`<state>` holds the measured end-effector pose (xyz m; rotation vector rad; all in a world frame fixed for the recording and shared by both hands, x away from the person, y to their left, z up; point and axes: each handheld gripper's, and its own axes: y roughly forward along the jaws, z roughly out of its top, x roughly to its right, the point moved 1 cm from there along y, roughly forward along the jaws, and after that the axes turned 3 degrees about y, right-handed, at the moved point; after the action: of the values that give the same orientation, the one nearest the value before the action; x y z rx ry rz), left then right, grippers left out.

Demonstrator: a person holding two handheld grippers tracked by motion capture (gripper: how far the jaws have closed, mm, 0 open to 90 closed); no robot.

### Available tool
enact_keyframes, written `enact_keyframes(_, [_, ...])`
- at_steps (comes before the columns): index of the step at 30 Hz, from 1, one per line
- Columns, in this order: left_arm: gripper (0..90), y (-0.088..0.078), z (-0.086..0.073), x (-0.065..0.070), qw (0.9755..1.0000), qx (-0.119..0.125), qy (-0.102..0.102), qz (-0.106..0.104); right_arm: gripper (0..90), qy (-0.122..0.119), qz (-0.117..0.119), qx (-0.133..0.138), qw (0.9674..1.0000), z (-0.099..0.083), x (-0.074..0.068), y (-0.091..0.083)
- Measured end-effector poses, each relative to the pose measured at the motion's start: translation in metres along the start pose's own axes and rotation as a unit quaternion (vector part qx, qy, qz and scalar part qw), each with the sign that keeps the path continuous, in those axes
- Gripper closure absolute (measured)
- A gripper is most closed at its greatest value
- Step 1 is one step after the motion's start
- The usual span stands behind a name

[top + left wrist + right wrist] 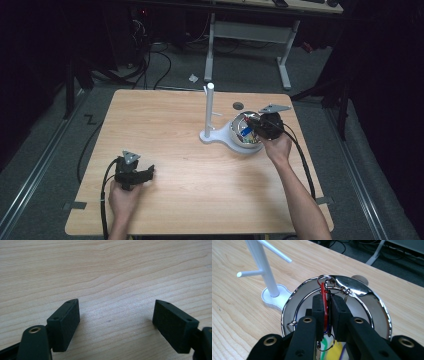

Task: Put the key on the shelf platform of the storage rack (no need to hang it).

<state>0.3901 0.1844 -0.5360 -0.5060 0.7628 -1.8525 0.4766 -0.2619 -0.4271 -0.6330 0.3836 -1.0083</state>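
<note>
A shiny metal bowl (234, 126) (372, 293) stands at the right of the wooden table, beside a white stand (209, 107) (263, 267) with side pegs. My right gripper (256, 125) (327, 302) reaches into the bowl and is shut on a thin red and black piece (323, 291) with wire rings at its ends. Blue, yellow and green pieces (246, 131) (334, 350) lie in the bowl below it. My left gripper (149, 172) (116, 315) rests near the front left of the table, open, with bare wood between its jaws.
A small dark round disc (238, 106) (359, 278) sits on the table just behind the bowl. Beyond the far edge are the white legs of another desk (285, 65) and cables on the floor.
</note>
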Motion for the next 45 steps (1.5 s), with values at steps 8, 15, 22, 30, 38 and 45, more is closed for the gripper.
enact_keyframes(8, [22.2,0.000,0.000,0.000,1.0000,0.000,-0.001,-0.001,82.5,-0.004,0.003,-0.031,0.9995,-0.009,-0.003,0.016])
enact_keyframes(15, [22.2,0.000,0.000,0.000,1.0000,0.000,-0.001,-0.001,83.0,0.004,0.006,-0.038,0.9992,-0.009,-0.002,0.022])
enact_keyframes(22, [22.2,0.000,0.000,0.000,1.0000,0.000,-0.001,-0.001,77.7,0.018,0.009,-0.043,0.9989,-0.010,0.001,0.024])
enact_keyframes(30, [22.1,0.000,0.000,0.000,1.0000,0.000,-0.001,-0.001,62.0,0.024,0.001,-0.043,0.9988,-0.010,0.004,0.019])
enact_keyframes(38, [22.2,0.000,0.000,0.000,1.0000,0.000,-0.001,-0.001,57.0,0.028,-0.001,-0.027,0.9992,-0.006,0.005,0.003])
enact_keyframes(45, [22.1,0.000,0.000,0.000,1.0000,0.000,-0.001,-0.001,57.8,0.046,-0.003,-0.003,0.9989,-0.009,0.010,-0.013])
